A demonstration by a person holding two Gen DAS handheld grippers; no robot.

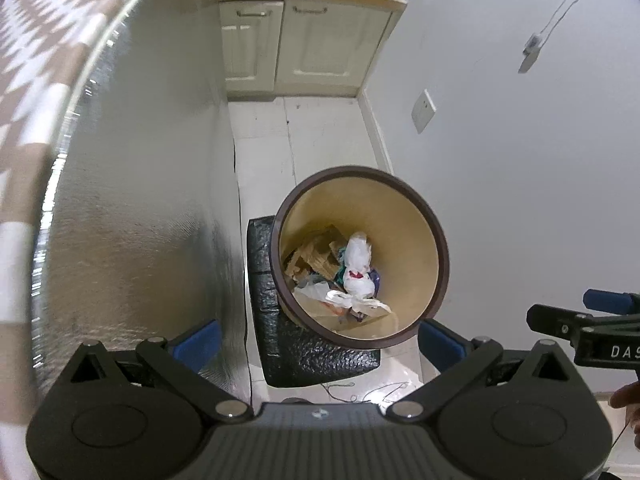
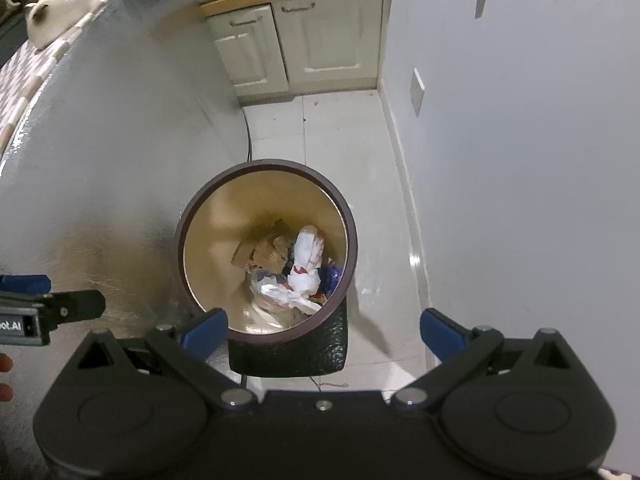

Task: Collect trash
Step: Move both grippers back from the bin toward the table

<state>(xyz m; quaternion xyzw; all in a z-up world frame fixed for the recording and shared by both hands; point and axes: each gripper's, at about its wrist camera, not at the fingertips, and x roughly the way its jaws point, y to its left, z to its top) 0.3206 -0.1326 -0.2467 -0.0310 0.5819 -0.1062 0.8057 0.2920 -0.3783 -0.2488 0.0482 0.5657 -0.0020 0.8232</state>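
A round trash bin [image 1: 400, 208] with a dark brown rim and tan inside stands on the floor, seen from above in both views; it also shows in the right wrist view [image 2: 224, 240]. Crumpled white plastic, cardboard scraps and wrappers [image 1: 352, 272] lie at its bottom, also in the right wrist view [image 2: 296, 268]. My left gripper [image 1: 318, 342] is open and empty above the bin's near rim. My right gripper [image 2: 322, 330] is open and empty above the bin. The right gripper [image 1: 600, 320] also shows at the left view's right edge, and the left gripper [image 2: 48, 308] at the right view's left edge.
A black textured stool seat [image 1: 304, 344] sits under the bin. A silver foil-covered table side [image 1: 132, 200] rises at the left, with a checked cloth and a white cat figure [image 2: 60, 4] on top. Cream cabinets [image 1: 300, 44] stand ahead; a white wall [image 1: 520, 200] runs along the right.
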